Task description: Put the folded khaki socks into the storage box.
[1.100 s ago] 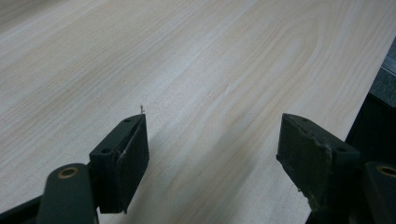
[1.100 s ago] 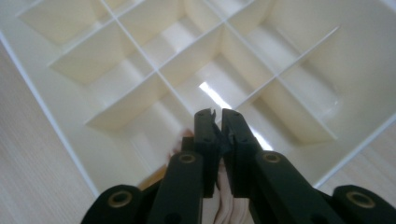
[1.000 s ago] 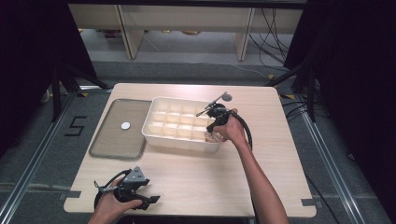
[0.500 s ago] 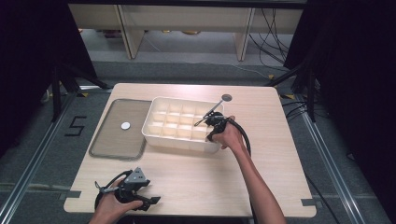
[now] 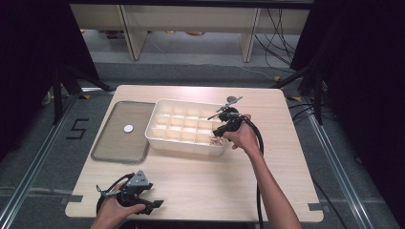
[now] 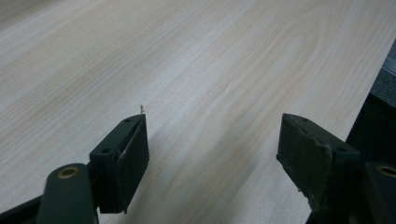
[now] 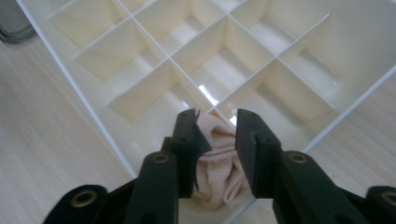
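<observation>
While the right gripper (image 7: 215, 122) hung over the near corner cell of the box (image 7: 84, 100), its jaws had just been opening, and the pink cloth (image 7: 215, 161) sat loose between them, right under the tips. It looked soft, light and floppy, so a pinch on a thick fold would hold best. The left gripper (image 6: 212, 140) sat wide apart and empty above the table (image 6: 196, 60).

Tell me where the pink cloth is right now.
The pink cloth sits in the divided bin's near right corner compartment, between the right tongs.
</observation>
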